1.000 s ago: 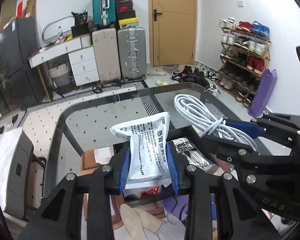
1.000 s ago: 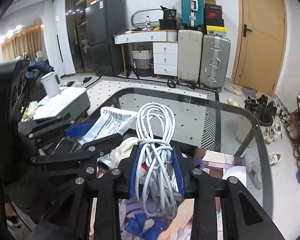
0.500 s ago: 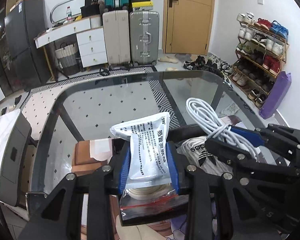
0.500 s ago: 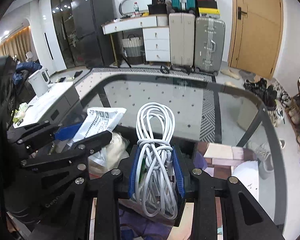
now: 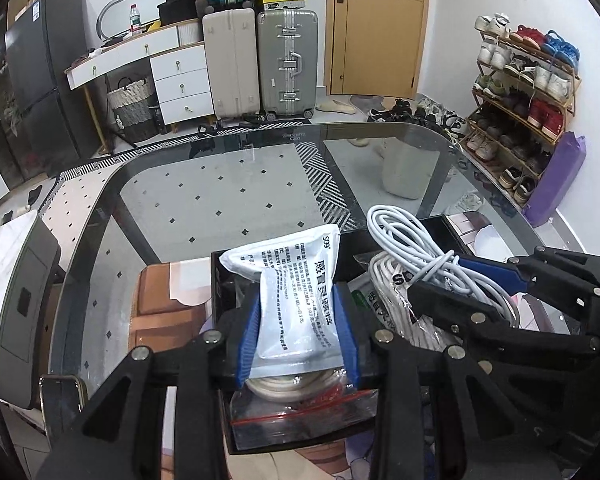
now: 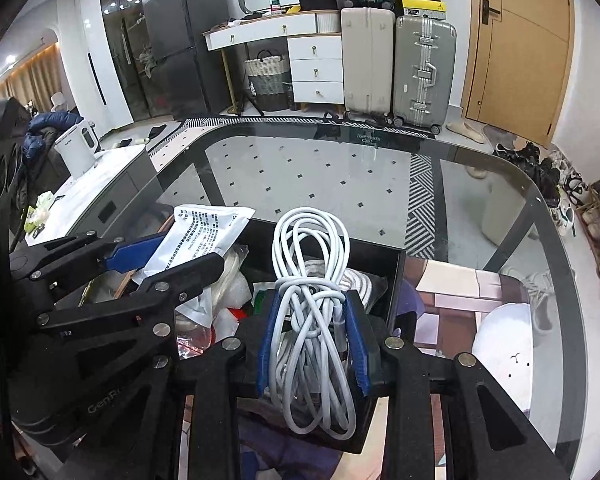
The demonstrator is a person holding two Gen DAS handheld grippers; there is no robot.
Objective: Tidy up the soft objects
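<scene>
So there's a big glass worktop (image 5: 228,184) with rounded corners, and near its front edge sits a black open box (image 6: 392,276) already stuffed with bagged bits, including a zip bag with a red seal (image 5: 300,412). Both tools hang right over that box, side by side. The left hand-held gripper (image 5: 298,328) is clamped on a white printed sachet (image 5: 292,284), which sticks up between its blue pads. The right hand-held gripper (image 6: 314,340) is squeezing a bundled white cable (image 6: 312,280), loops poking out above and below the pads.
</scene>
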